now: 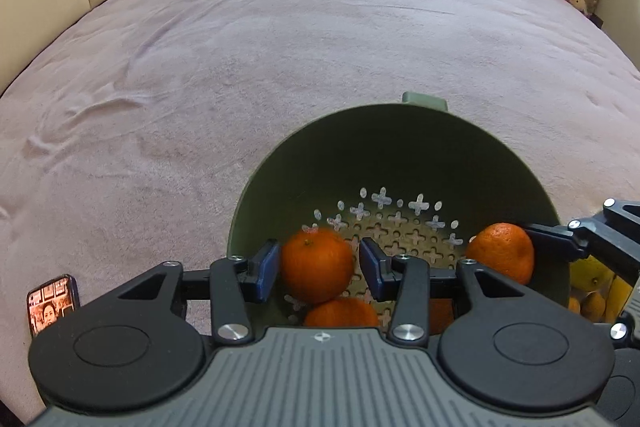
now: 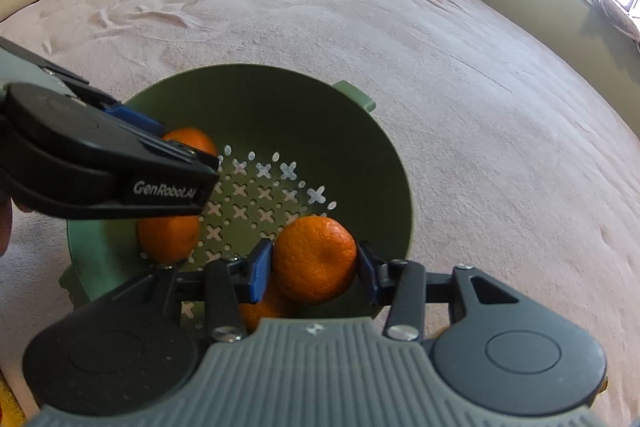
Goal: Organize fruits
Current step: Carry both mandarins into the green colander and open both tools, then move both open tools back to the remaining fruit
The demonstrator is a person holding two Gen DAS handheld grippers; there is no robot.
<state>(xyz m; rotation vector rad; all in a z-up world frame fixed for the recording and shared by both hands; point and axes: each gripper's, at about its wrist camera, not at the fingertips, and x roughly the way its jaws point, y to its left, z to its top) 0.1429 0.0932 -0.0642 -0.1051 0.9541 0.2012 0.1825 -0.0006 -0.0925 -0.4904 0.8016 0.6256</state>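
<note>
The left gripper (image 1: 318,269) body hides the near part of the green colander (image 1: 400,147) and most of a lower mandarin (image 1: 340,311); at four o'clock, yellow fruit (image 1: 592,279) sits half behind the right gripper (image 2: 314,269); the phone (image 1: 51,303) screen is too small to read.

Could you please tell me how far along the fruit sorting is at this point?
Already done: at least one mandarin lies in the green colander. In hand: the left tool and the right tool each hold a mandarin over the colander, not yet released. Left: yellow fruit waits outside the rim, beside the right tool.
</note>
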